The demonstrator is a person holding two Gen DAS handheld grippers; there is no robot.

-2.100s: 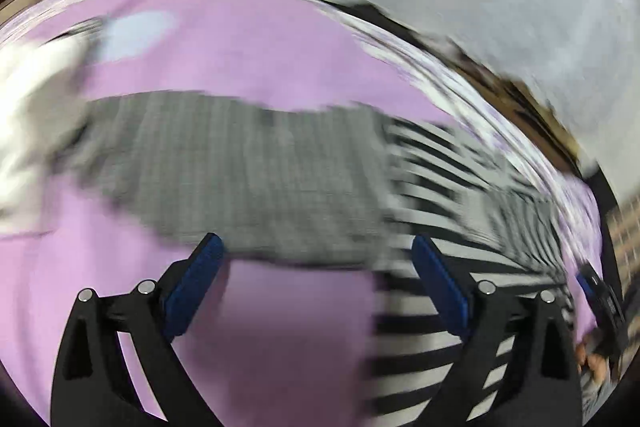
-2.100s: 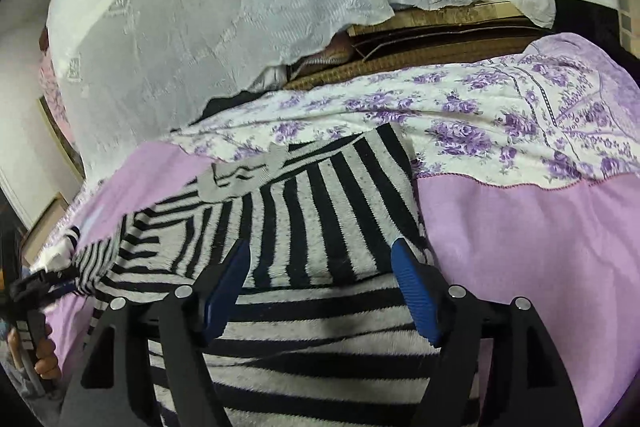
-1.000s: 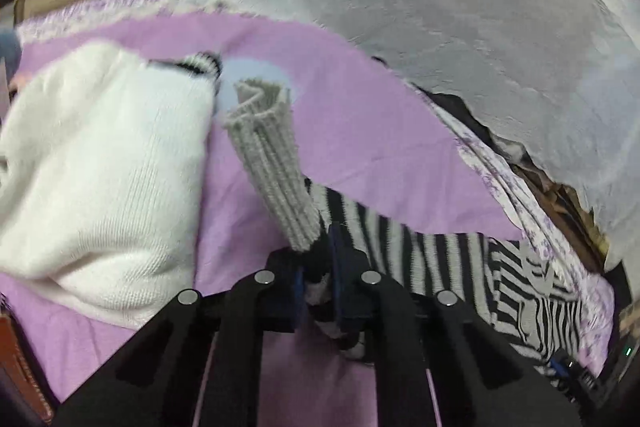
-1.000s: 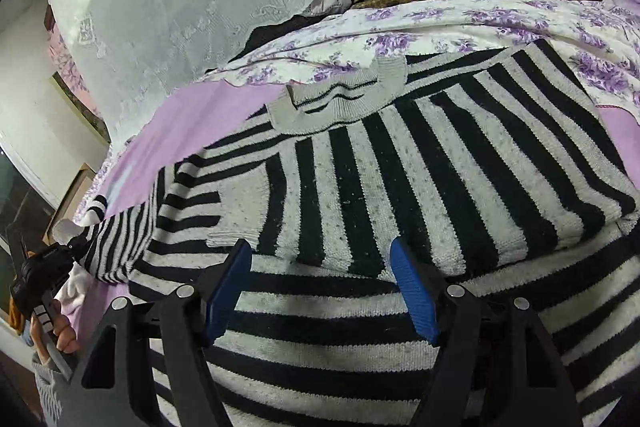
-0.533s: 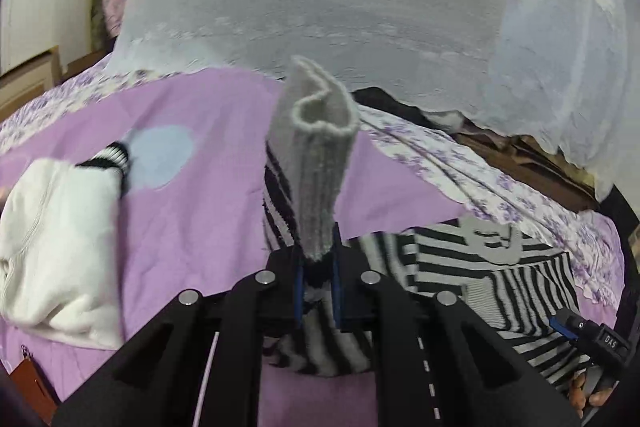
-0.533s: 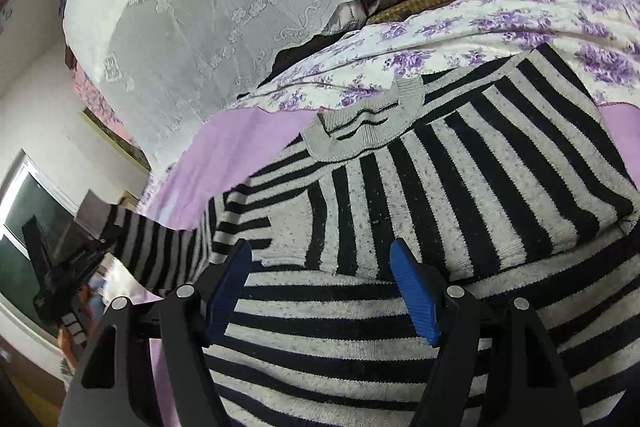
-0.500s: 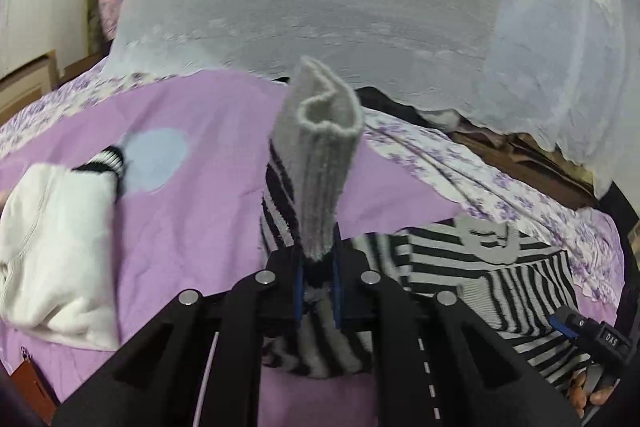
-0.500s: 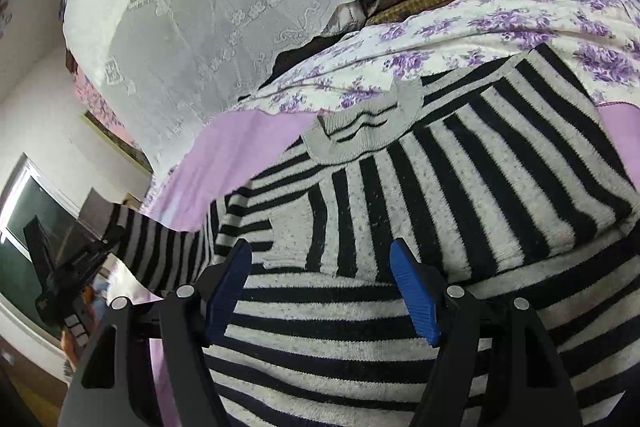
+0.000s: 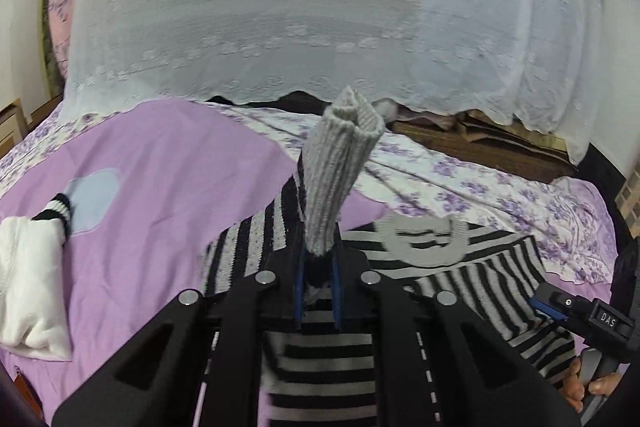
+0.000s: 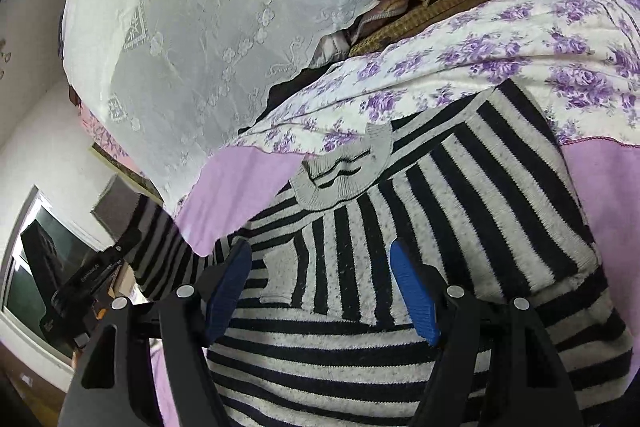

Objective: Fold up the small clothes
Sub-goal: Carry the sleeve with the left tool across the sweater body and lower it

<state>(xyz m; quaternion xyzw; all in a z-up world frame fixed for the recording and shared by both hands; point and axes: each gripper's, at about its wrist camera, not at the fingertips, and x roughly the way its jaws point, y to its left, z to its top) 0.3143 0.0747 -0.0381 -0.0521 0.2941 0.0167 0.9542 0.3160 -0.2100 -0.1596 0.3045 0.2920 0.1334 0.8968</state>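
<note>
A black-and-grey striped sweater (image 10: pixel 420 235) lies spread on the purple bedspread (image 9: pixel 160 195), its grey collar (image 10: pixel 344 171) toward the floral sheet. My left gripper (image 9: pixel 316 287) is shut on the sweater's sleeve, and the grey ribbed cuff (image 9: pixel 340 167) stands up above the jaws. The lifted sleeve and left gripper (image 10: pixel 100 267) show at the left of the right wrist view. My right gripper (image 10: pixel 320 287) is open and empty, hovering low over the sweater's body. It also shows at the lower right of the left wrist view (image 9: pixel 580 315).
A white garment (image 9: pixel 28 279) with a black-striped cuff lies on the bedspread at the left. A white lace curtain (image 9: pixel 320 7) hangs behind the bed. A purple floral sheet (image 10: pixel 520 43) covers the far side. Brown mats (image 9: pixel 500 143) lie under the curtain.
My left gripper, shut on the sleeve, has lifted it and carried it rightward over the sweater's body. The white garment has dropped back to the left. The right gripper stays open, nearly still.
</note>
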